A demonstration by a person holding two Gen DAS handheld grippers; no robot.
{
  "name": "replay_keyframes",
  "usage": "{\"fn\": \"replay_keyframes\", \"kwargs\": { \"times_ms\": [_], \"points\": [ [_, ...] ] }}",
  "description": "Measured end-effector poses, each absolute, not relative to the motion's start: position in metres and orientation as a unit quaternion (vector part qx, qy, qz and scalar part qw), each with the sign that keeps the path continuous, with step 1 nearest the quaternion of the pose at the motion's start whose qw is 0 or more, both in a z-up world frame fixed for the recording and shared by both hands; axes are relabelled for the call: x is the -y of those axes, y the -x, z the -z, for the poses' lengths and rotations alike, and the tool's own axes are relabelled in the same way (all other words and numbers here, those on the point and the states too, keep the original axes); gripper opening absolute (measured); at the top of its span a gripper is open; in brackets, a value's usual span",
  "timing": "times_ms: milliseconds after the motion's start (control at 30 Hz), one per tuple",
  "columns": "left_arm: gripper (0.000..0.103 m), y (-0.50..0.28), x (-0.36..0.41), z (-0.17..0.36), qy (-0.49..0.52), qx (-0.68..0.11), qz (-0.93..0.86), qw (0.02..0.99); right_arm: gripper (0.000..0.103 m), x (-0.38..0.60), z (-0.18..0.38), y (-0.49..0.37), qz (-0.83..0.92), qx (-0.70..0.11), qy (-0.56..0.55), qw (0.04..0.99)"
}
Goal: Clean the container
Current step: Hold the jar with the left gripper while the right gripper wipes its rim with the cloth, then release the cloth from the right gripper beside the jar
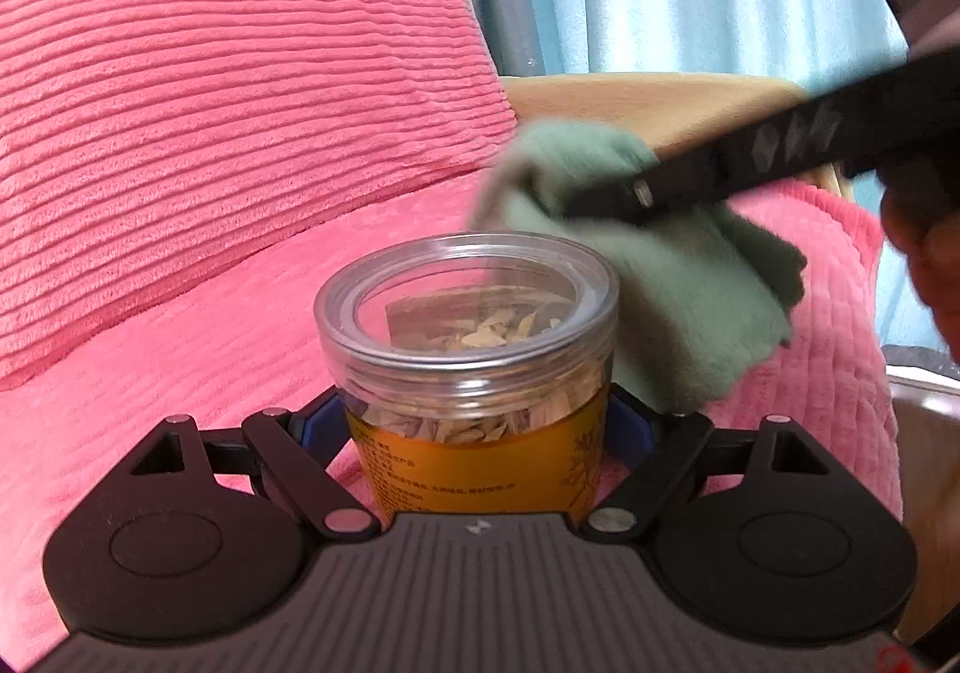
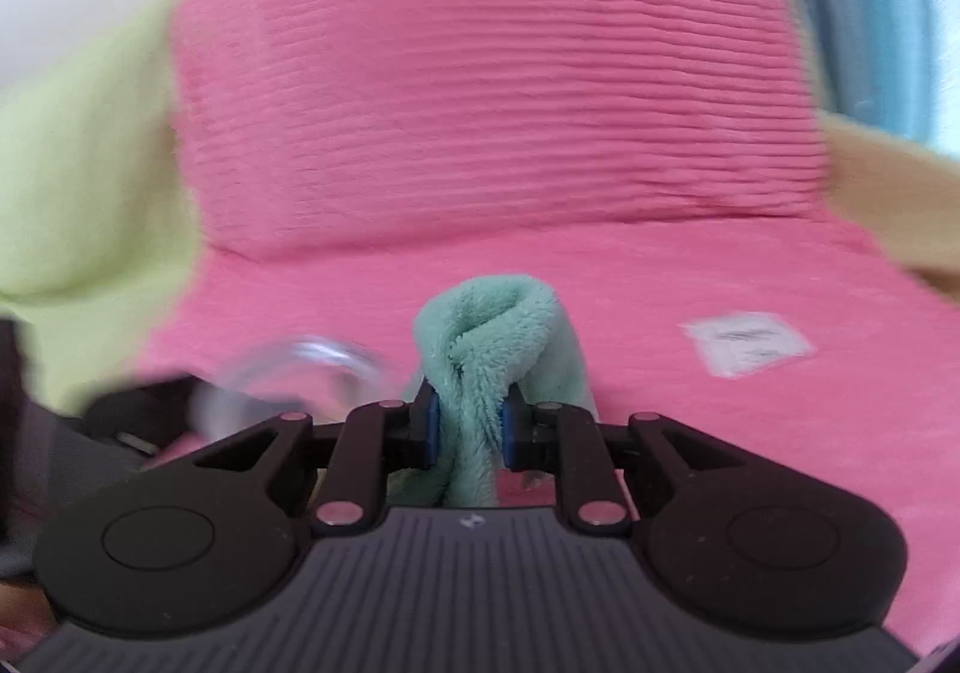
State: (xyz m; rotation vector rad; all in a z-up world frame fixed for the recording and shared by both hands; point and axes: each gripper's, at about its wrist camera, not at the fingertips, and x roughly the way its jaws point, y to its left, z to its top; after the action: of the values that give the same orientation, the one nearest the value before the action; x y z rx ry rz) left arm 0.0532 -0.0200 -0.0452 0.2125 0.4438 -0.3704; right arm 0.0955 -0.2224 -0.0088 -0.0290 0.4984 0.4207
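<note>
The jar carries an orange label printed with lines of small dark characters down its left part and a line drawing at its right edge; the print is too small and blurred to read. A white packet lying on the pink blanket bears dark printed marks, likewise illegible. Each gripper body shows a small pale logo, without letters

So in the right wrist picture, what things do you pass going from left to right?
Pale yellow-green cushion → blurry clear round jar rim → fluffy mint-green cloth pinched in the right hand-held gripper → small white paper packet lying on the pink blanket.
</note>
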Motion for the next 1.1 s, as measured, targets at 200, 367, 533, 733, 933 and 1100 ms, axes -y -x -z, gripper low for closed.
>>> {"fn": "replay_keyframes", "kwargs": {
  "times_ms": [200,367,533,733,933,1100],
  "points": [
    [0.085,-0.063,0.019,0.039,-0.129,-0.214,0.171,0.953,0.016,0.236,0.023,-0.111,-0.136,-0.273,0.018,0.952],
    [0.085,-0.066,0.020,0.035,-0.141,-0.208,0.164,0.954,0.016,0.235,0.030,-0.115,-0.138,-0.293,0.007,0.946],
    [0.085,-0.063,0.028,0.037,-0.173,-0.206,0.160,0.950,0.016,0.234,0.037,-0.118,-0.144,-0.313,-0.007,0.939],
    [0.086,-0.061,0.036,0.038,-0.200,-0.203,0.151,0.946,0.024,0.234,0.041,-0.122,-0.152,-0.332,-0.021,0.931],
    [0.086,-0.061,0.033,0.038,-0.183,-0.209,0.151,0.949,0.041,0.231,0.023,-0.107,-0.134,-0.293,-0.018,0.947],
    [0.086,-0.061,0.034,0.038,-0.183,-0.210,0.151,0.948,0.045,0.226,0.014,-0.099,-0.135,-0.260,-0.005,0.956]
  ]
}}
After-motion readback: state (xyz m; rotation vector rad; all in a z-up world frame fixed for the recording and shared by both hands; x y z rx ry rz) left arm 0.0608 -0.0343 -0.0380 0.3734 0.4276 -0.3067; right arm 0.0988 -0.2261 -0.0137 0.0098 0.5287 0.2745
